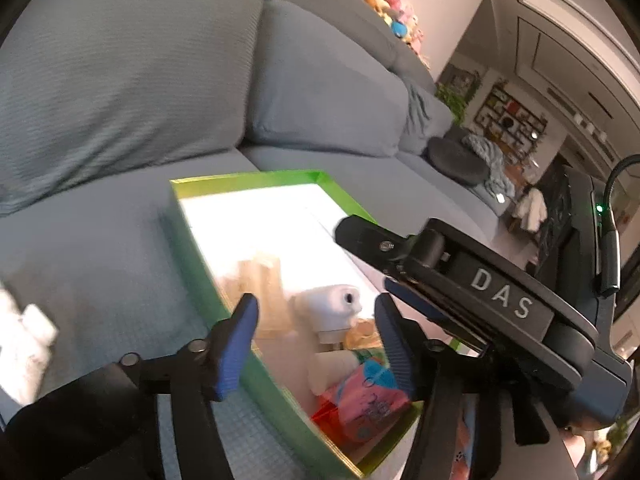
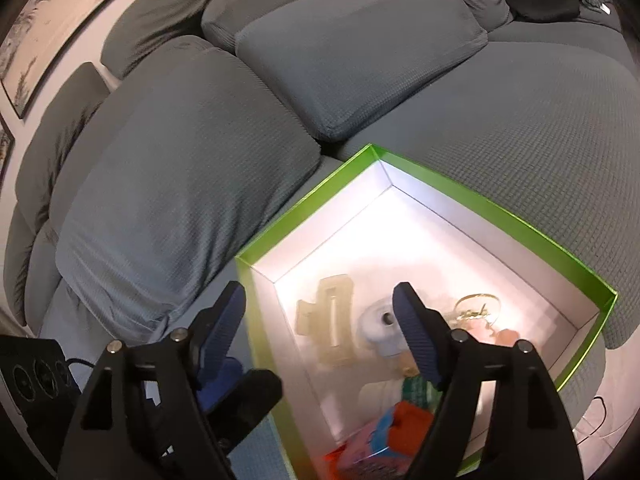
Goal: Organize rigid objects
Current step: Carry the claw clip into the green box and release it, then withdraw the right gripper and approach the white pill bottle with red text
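**Green-rimmed box on sofa, both hand-held grippers open above it**

The large grey fabric sofa [image 2: 500,120] fills both views, its back cushions behind and its seat carrying the work. On the seat rests the shallow rectangular cardboard box with green outer walls and white interior [image 2: 520,220]; the far half of its floor is bare.

The right hand-held gripper [image 2: 320,328] hangs over the box's near left corner, jaws wide apart with nothing between the blue pads. The left hand-held gripper [image 1: 316,340] is likewise over the near end, jaws parted and gripping nothing; in its view the right unit's dark body crosses the right side.

Contents, all gathered at the near end of the box: a pale cream plastic claw hair clip [image 2: 328,328] lying flat near the left wall; a pink, blue and orange printed packet [image 1: 368,404] against the nearest wall; a small white rounded plastic device with a dark hole [image 1: 336,304] just beside the clip; a thin clear disc with gold lettering [image 2: 478,310], possibly an ornament, blurred.

On the seat left of the box lies a white crumpled item [image 1: 24,344], unidentifiable.
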`<state>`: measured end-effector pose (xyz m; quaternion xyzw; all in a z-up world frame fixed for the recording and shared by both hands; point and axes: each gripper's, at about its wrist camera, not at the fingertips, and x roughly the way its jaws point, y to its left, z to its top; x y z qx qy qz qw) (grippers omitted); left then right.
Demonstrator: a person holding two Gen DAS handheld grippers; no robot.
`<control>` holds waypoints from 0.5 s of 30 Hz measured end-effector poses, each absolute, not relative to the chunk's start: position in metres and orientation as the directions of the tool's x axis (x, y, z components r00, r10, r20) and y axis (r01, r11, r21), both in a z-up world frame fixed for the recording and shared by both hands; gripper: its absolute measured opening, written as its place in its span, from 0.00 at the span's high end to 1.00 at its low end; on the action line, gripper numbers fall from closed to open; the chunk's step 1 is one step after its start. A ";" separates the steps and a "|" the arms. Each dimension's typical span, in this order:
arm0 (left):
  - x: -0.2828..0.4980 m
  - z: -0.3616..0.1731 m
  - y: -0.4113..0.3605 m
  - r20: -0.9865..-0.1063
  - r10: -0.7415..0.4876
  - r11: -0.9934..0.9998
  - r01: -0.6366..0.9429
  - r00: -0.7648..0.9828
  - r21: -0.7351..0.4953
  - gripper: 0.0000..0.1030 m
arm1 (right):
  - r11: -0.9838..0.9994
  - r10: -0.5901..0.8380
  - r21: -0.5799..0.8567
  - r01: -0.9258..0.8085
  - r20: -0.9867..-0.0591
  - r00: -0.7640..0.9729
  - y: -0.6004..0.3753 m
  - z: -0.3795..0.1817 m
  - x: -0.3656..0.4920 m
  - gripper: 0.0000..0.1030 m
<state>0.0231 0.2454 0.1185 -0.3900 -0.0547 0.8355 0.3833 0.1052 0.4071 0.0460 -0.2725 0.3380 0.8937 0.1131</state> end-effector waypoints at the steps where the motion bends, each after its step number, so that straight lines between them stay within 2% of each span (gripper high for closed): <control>1: 0.025 0.121 0.239 -0.608 0.672 -0.713 -0.590 -0.422 -0.379 0.36 | -0.749 0.016 0.541 -0.382 -0.561 -0.828 0.404 0.047 0.106 0.23; 15: 0.015 0.114 0.148 -0.658 0.519 -0.854 -0.364 -0.546 -0.371 0.34 | -0.827 -0.109 0.507 -0.241 -0.566 -0.817 0.324 0.056 0.076 0.16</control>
